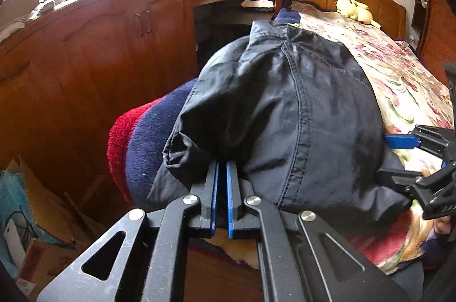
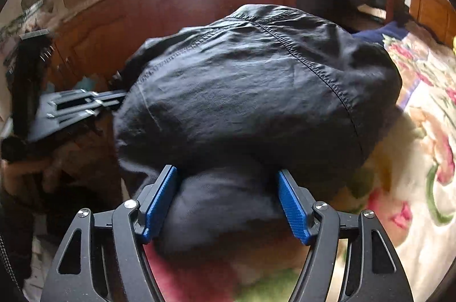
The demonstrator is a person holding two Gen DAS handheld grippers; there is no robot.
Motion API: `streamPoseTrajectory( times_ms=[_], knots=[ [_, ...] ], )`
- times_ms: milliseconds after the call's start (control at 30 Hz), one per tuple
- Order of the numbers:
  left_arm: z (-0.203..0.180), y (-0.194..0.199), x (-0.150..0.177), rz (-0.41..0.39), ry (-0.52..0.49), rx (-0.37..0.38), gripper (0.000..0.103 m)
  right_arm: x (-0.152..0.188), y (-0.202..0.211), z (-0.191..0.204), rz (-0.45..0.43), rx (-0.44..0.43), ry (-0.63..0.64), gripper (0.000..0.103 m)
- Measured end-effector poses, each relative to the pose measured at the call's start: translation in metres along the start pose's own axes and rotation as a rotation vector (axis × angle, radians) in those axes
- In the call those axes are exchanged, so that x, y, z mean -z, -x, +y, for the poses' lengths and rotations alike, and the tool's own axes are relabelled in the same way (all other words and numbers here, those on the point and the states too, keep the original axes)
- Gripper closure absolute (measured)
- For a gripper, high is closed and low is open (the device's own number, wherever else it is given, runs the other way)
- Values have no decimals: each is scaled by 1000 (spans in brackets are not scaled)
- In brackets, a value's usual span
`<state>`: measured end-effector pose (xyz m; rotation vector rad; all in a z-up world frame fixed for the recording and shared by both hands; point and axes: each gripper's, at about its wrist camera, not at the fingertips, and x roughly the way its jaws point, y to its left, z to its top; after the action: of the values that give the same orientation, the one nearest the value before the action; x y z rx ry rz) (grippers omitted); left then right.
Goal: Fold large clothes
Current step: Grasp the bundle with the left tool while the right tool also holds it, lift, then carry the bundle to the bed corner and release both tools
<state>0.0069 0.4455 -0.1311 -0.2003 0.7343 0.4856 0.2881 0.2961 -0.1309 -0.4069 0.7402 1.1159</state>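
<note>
A dark navy jacket [image 1: 285, 108] lies bunched on the floral bedspread [image 1: 399, 79] near the bed's edge. My left gripper [image 1: 223, 168] is shut, its blue pads pressed together on the jacket's near hem. My right gripper [image 2: 228, 182] is open, its blue pads either side of a thick fold of the same jacket [image 2: 250, 91]. The right gripper also shows at the right edge of the left wrist view [image 1: 404, 156]. The left gripper shows blurred at the left of the right wrist view [image 2: 114, 99].
A red and navy blanket [image 1: 136, 142] hangs off the bed edge. Wooden cabinets [image 1: 114, 40] and a cluttered counter stand beyond. Cardboard and bags [image 1: 25, 210] lie on the floor at left. A yellow plush toy [image 1: 356, 11] sits by the headboard.
</note>
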Motion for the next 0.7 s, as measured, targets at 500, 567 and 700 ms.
streamPoseTrajectory(
  times_ms=[500,567,700],
  knots=[
    [-48,64,-24,-115,-41,60,76,17,94,3,-111,129,20,30],
    [-62,70,-29,-129,-50,90,75,26,110,0,-126,141,9,30],
    [-98,81,-37,-147,-87,130,72,50,149,-7,-156,169,-13,30]
  ],
)
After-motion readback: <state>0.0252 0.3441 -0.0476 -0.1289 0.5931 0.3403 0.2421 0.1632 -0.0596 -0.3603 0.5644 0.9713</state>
